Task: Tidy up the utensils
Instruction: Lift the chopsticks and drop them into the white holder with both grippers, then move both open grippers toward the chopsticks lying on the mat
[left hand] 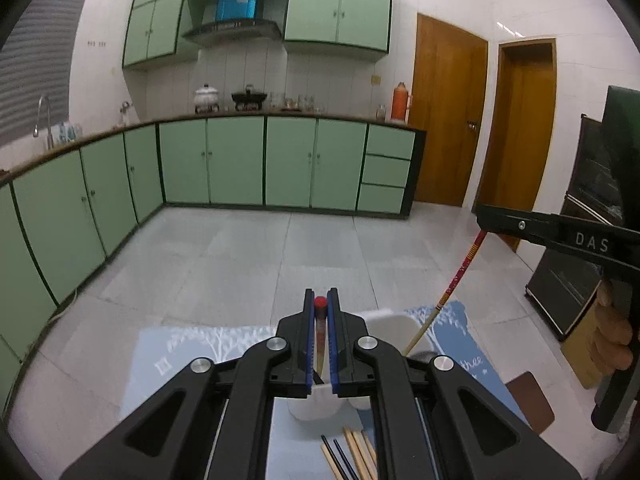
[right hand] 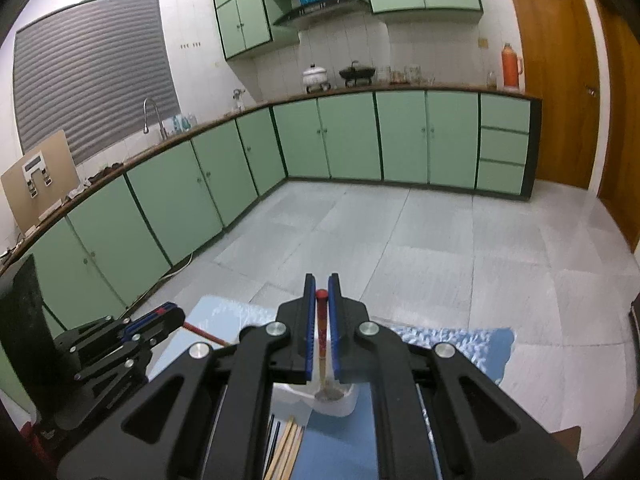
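Note:
My left gripper [left hand: 320, 294] is shut on a red-topped chopstick [left hand: 320, 320] that stands nearly upright, its pale lower end inside a white cup [left hand: 316, 404]. At the right of this view, my right gripper [left hand: 480, 216] pinches the top of a second red chopstick [left hand: 452, 284], which slants down into another white cup [left hand: 390, 324]. The right wrist view shows the right gripper [right hand: 321, 280] shut on that chopstick [right hand: 321, 320], its tip in the cup [right hand: 336, 404]. The left gripper [right hand: 172, 312] appears at the lower left with its chopstick [right hand: 204, 332].
Both cups stand on a blue patterned mat [left hand: 180, 352] on a table. Several loose wooden and black chopsticks [left hand: 356, 452] lie on the mat close to me. A person's hand [left hand: 612, 332] holds the right gripper. A black appliance [left hand: 568, 280] stands at the right, green cabinets beyond.

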Action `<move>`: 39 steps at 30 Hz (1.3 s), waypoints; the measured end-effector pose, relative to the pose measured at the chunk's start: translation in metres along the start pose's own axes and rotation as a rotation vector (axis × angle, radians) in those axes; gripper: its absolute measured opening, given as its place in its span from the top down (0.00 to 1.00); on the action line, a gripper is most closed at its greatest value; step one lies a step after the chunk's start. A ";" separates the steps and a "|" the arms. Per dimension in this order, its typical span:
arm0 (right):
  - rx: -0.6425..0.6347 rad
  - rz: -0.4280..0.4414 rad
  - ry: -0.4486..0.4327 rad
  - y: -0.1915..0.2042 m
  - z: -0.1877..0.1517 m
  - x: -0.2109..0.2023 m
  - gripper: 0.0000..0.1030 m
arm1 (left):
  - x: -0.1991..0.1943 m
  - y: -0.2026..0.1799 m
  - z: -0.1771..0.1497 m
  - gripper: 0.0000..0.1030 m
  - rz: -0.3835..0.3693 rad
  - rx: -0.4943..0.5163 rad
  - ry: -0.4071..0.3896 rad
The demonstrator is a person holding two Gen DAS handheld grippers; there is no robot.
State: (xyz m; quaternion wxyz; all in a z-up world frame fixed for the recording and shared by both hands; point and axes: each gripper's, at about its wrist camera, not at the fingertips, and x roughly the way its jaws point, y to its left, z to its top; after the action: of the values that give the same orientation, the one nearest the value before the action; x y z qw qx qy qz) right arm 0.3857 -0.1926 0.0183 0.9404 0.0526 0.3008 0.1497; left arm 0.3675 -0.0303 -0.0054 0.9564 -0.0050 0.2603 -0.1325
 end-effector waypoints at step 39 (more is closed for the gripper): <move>0.007 -0.144 0.138 0.044 -0.293 -0.069 0.26 | -0.092 -0.007 -0.223 0.29 0.105 -0.017 0.223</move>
State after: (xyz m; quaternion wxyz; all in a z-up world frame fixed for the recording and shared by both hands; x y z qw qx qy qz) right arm 0.1507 -0.1698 -0.1732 0.9256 0.0237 0.3683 0.0840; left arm 0.1779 -0.0005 -0.1523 0.9271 0.0153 0.3658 -0.0799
